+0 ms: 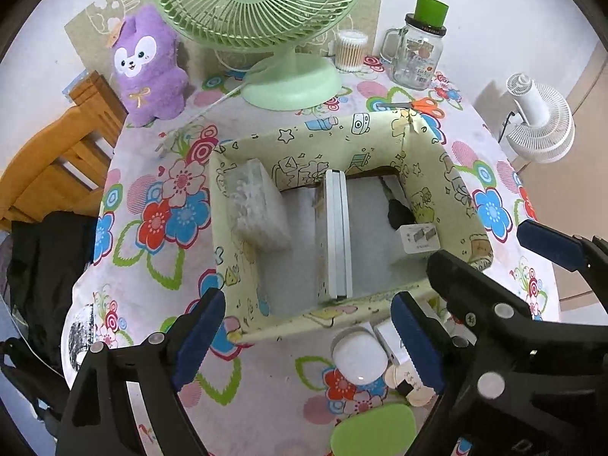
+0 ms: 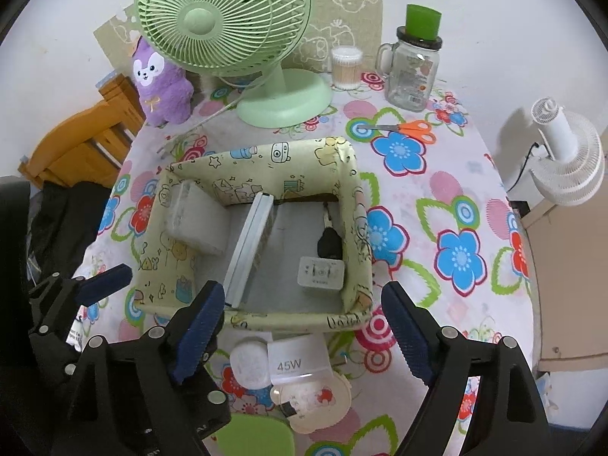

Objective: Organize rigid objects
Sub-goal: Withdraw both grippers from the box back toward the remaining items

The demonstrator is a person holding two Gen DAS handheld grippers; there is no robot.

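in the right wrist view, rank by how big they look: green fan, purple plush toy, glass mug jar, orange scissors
1. green fan
2. purple plush toy
3. glass mug jar, close to the plush in size, so this order is unsure
4. orange scissors

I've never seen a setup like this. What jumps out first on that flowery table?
A big pale green plastic desk fan stands at the table's far side, with a fluffy purple plush animal at its left. In the middle sits an open cream cartoon-printed storage box holding a white charger, while two open blue-padded grippers hover at its near edge.
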